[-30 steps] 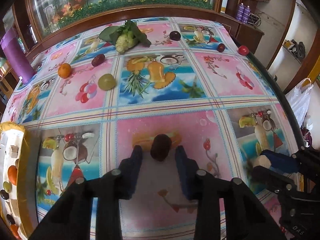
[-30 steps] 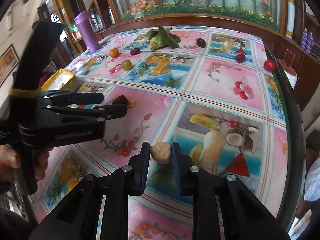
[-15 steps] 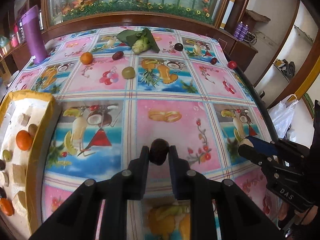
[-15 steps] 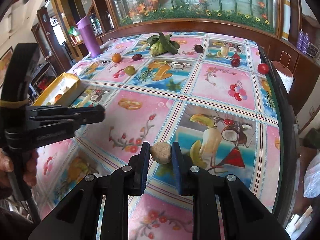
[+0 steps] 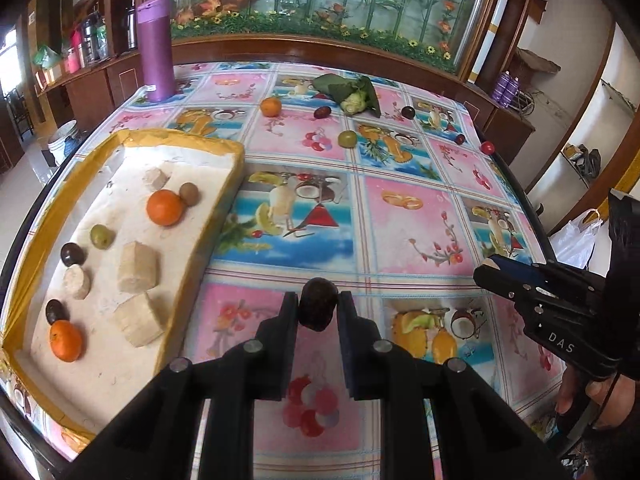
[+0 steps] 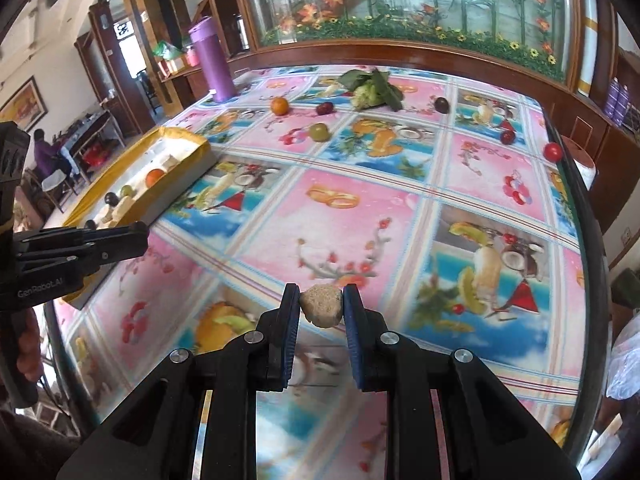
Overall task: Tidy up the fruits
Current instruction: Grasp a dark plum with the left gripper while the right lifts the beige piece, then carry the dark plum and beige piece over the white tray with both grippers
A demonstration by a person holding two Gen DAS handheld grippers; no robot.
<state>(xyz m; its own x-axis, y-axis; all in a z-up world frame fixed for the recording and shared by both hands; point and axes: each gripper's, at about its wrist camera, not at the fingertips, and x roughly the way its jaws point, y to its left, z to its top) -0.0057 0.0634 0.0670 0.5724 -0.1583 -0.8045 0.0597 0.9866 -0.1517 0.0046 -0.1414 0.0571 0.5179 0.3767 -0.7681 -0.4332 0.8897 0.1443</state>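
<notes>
My left gripper (image 5: 318,307) is shut on a dark brown fruit (image 5: 319,308) and holds it above the table, right of the yellow-rimmed white tray (image 5: 208,220). The tray holds oranges, dark fruits, a green fruit and beige pieces. My right gripper (image 6: 321,307) is shut on a beige fruit piece (image 6: 322,306) above the tablecloth. The tray also shows in the right wrist view (image 6: 188,152), far left. Loose on the table are an orange (image 5: 270,107), a green fruit (image 5: 347,138), dark plums (image 5: 322,112) and a red fruit (image 5: 487,147).
A purple tumbler (image 5: 155,48) stands at the back left. A leafy green vegetable (image 5: 352,94) lies at the back. The table's right edge (image 5: 528,208) drops off; a white bag (image 5: 576,240) hangs beyond it. The right gripper's body (image 5: 560,304) shows at right.
Both grippers have pulled back and swung left with their fruit. The tray has come further into the left wrist view.
</notes>
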